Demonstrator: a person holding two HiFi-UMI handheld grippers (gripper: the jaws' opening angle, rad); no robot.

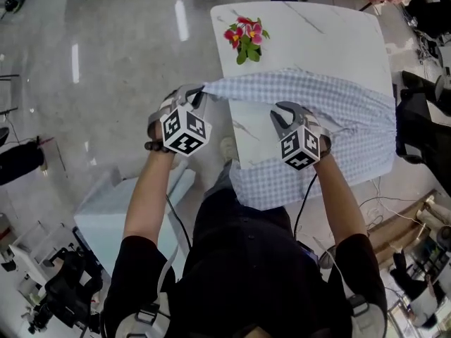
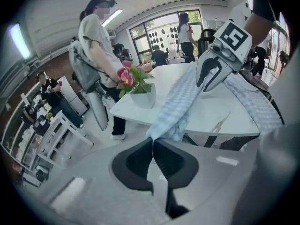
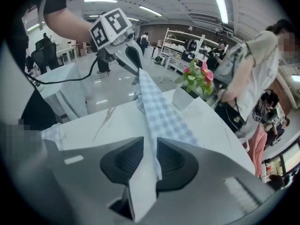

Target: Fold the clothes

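Working a blue-and-white gingham shirt (image 1: 338, 111), spread over the white table (image 1: 317, 34) and hanging off its near edge, with one stretch drawn taut between the two grippers. Clamped fully down with the left gripper (image 2: 153, 139) on a bunched corner, held up just past the table's left edge. Pinched narrow with the right gripper (image 3: 149, 142) on a flat fold that fills the gap between the pads. Looks like thin woven cotton: light, limp, no stiffness of its own, bound to sag and drag wherever unsupported. Not fragile, but liable to creep out of a loose pinch when only one layer thick. Best taken at hems, seams or shoulder corners, both holds level and tension even, keeping clear of the potted flowers (image 1: 244, 37) near the table's far corner.
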